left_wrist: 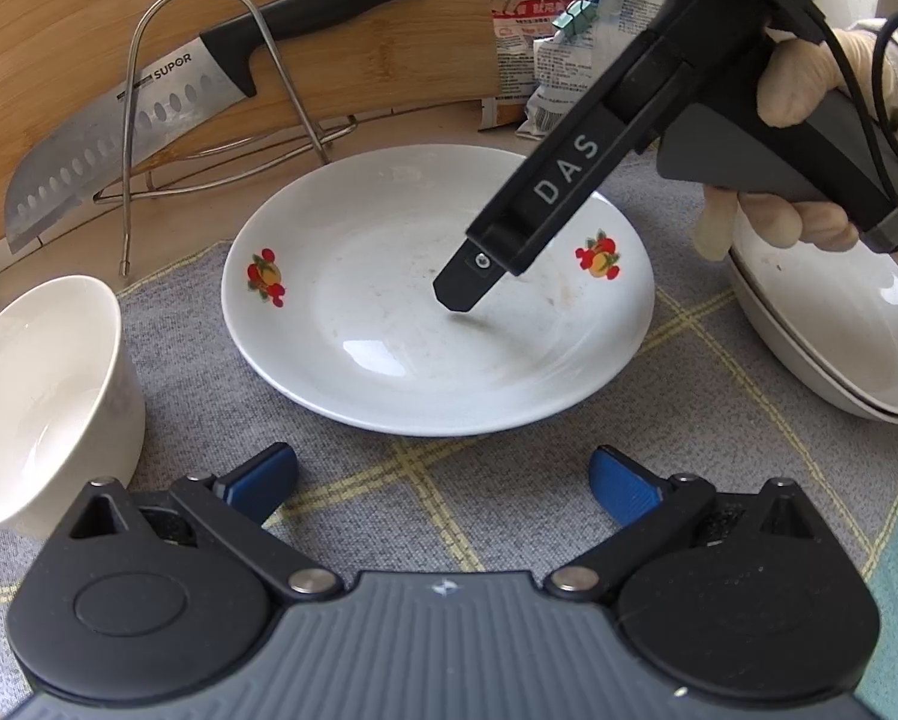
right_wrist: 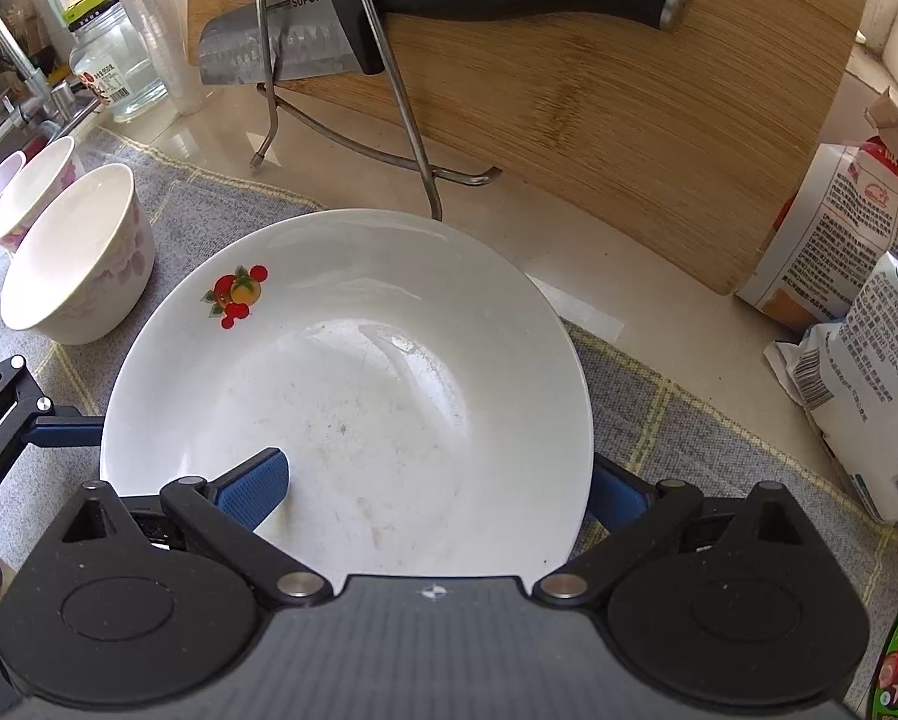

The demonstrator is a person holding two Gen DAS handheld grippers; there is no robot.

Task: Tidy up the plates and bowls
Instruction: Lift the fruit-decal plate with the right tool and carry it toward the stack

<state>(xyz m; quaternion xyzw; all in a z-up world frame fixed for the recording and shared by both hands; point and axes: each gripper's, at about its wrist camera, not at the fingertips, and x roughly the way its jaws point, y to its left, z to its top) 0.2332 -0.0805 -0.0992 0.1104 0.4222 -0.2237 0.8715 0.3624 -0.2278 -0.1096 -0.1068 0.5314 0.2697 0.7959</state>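
A white plate with red fruit decals lies flat on the grey checked mat. My left gripper is open just short of the plate's near rim, with nothing between its fingers. My right gripper comes down from the upper right, held by a gloved hand. It is open and straddles the plate at its rim: one blue pad is over the plate's inside, the other is outside the rim. A white bowl stands left of the plate. Stacked white oval dishes sit to the right.
A bamboo cutting board and a black-handled knife lean in a wire rack behind the plate. Paper bags stand at the right. Two flower-patterned bowls sit at the left, with a tap and a glass jar beyond them.
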